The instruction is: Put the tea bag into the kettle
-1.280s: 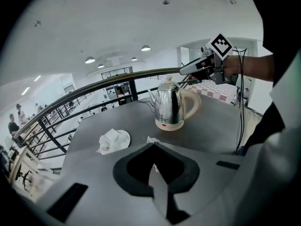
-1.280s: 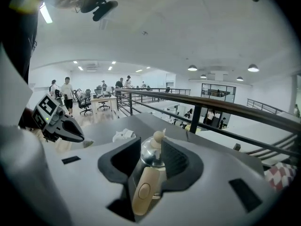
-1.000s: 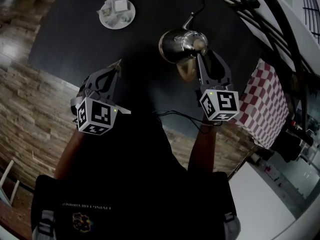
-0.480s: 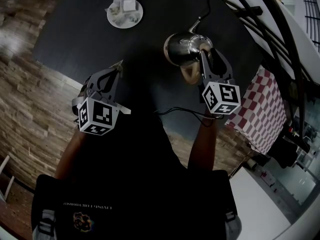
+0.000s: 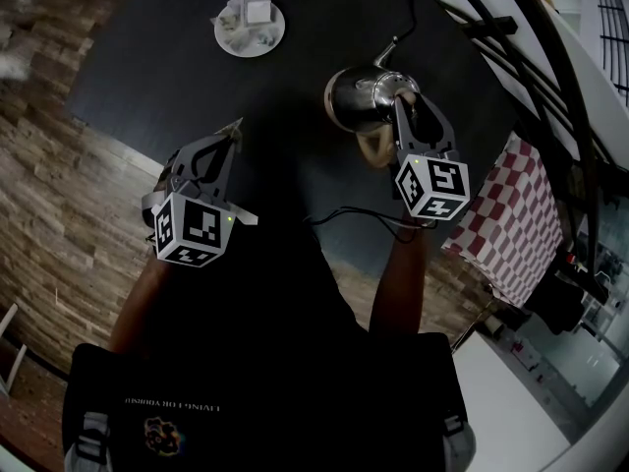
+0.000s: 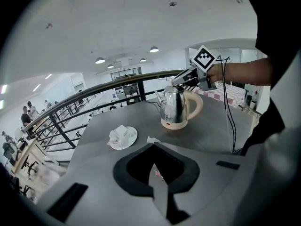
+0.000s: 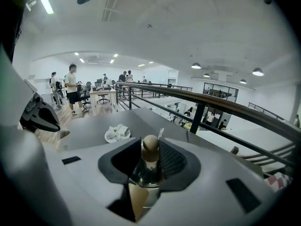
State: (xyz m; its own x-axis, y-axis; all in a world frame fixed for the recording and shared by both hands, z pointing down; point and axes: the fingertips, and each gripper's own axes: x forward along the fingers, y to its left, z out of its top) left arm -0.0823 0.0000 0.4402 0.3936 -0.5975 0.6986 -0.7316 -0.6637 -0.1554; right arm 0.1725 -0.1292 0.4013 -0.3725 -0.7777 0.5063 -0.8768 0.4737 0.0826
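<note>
— Where's the tea bag (image 6: 152, 140)?
— In the left tool (image 5: 232, 132), which is clenched on it. A white corner, a tea bag as far as I can tell, pokes past the tips. It is held above the tabletop (image 5: 295, 77), apart from the kettle (image 5: 356, 98).
— And the right tool (image 5: 404, 104)?
— Clamped on the knob (image 7: 150, 146) of the kettle's lid. A plate (image 5: 252, 28) sits farther off.
</note>
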